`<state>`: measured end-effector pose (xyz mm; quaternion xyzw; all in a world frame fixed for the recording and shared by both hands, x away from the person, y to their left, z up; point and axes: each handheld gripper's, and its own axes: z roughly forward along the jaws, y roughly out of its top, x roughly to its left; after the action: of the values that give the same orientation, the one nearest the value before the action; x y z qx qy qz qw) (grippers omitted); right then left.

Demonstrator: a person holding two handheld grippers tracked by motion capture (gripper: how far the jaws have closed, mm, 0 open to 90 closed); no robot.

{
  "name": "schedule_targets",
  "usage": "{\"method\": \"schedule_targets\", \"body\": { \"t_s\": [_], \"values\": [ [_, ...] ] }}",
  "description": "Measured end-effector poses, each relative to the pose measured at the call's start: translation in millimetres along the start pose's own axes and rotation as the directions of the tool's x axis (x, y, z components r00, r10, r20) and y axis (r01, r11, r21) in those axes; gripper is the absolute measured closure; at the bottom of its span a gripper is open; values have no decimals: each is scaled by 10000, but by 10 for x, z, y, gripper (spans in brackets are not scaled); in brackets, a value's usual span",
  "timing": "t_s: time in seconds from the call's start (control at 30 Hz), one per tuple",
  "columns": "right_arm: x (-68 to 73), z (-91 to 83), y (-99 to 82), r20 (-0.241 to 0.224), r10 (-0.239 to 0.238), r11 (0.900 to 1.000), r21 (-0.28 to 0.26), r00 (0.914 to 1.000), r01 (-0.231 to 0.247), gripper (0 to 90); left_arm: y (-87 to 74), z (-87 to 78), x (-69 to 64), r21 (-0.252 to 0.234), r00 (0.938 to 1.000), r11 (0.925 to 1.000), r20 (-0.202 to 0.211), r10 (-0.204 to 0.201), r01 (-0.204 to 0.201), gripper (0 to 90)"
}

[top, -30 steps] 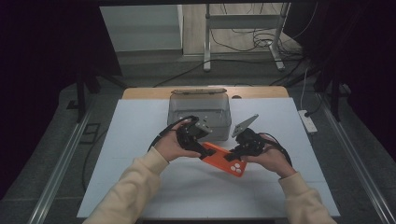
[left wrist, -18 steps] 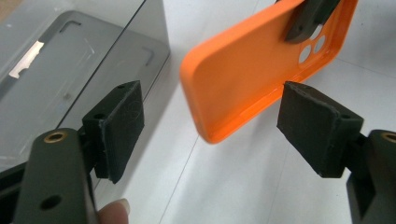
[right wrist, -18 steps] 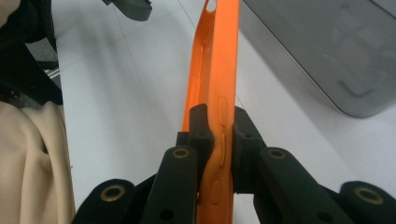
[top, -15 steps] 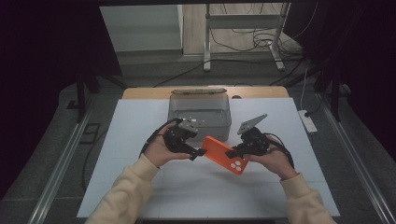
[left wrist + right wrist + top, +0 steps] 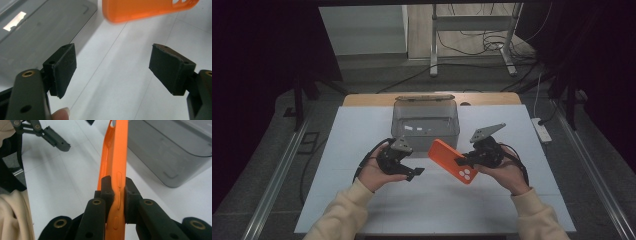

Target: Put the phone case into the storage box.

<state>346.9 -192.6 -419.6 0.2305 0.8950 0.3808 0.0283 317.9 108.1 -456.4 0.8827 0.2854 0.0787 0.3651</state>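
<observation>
Two hand-held grippers meet over a white table (image 5: 362, 210), seen from the high view. At centre right of the frame, the right gripper (image 5: 460, 161) clamps an orange phone case (image 5: 452, 161) by its edge, holding it tilted above the table. At centre left, the left gripper (image 5: 414, 172) has just been opening; its jaws stand wide apart with nothing between them, near the case without touching it. Above both, at mid-frame, sits a clear grey bin (image 5: 426, 120).
</observation>
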Motion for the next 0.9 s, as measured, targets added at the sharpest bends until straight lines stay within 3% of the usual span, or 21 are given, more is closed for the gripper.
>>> {"method": "schedule_targets", "body": {
  "t_s": [0.27, 0.53, 0.9],
  "values": [
    [4, -58, -8, 372, 452, 9987, -230, 9983, -444, 811, -278, -152, 9, -718, 9966, 9963, -633, -524, 478, 212],
    [14, -46, -6, 527, 494, 9986, -207, 9974, -484, 811, -571, -264, 36, -1277, 9869, 9873, -1176, -1101, 950, 212],
    [16, -42, -14, 590, 517, 9984, -268, 9969, -502, 810, -776, -338, 92, -1646, 9756, 9774, -1528, -1579, 1324, 205]
  ]
}}
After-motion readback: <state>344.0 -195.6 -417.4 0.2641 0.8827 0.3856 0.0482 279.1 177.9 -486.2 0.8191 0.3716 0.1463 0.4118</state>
